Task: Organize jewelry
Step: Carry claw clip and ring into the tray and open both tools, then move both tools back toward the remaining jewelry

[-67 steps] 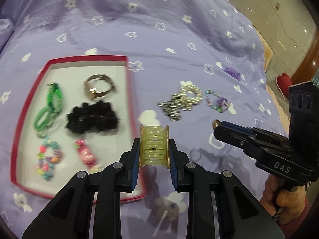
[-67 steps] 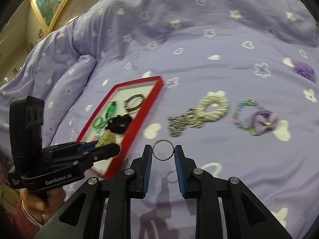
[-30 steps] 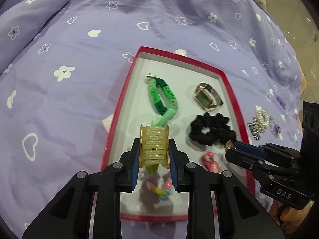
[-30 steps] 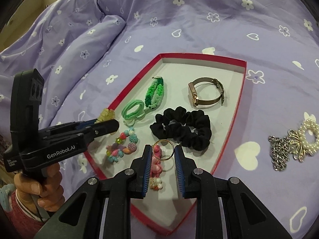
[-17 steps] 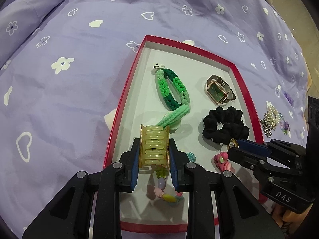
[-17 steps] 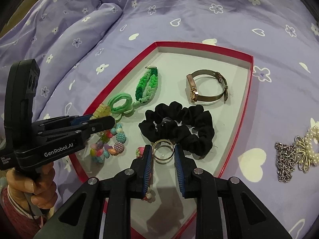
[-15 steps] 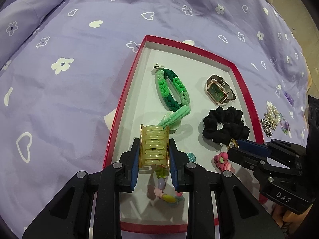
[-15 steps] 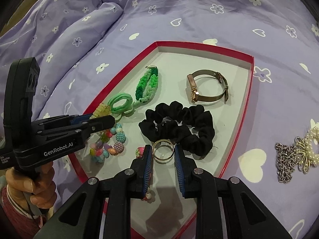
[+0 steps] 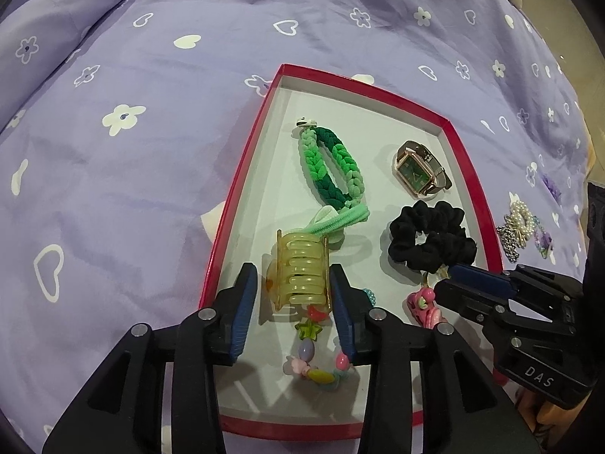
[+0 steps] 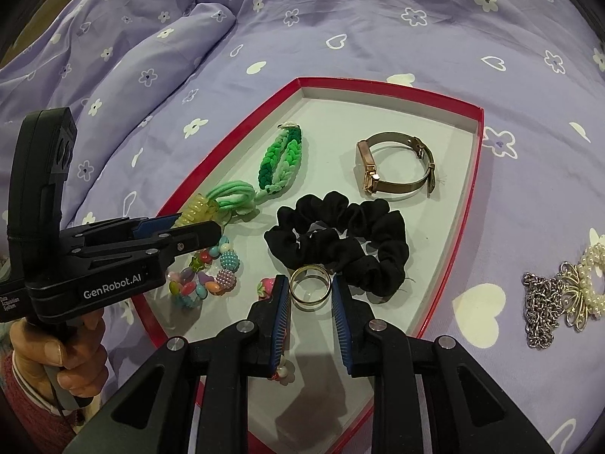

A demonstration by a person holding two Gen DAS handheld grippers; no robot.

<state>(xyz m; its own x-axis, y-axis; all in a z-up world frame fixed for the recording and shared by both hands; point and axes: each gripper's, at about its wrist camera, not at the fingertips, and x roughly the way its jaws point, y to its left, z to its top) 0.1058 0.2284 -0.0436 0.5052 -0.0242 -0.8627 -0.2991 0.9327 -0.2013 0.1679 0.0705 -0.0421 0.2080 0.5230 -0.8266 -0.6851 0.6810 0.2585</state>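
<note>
Left wrist view: left gripper (image 9: 295,295) spread apart around yellow hair clip (image 9: 300,270), clip apparently just set down in red tray (image 9: 242,185) beside green bracelet (image 9: 331,164). Right gripper (image 10: 311,293) clamped on gold ring (image 10: 310,290) above tray, near black scrunchie (image 10: 340,234). Release of ring likely next, onto bare tray floor. "GenRobot.AI" and "DAS" legible on gripper bodies.

Purple bedspread (image 9: 151,151) printed with white flowers and hearts; rumpled folds upper left.
</note>
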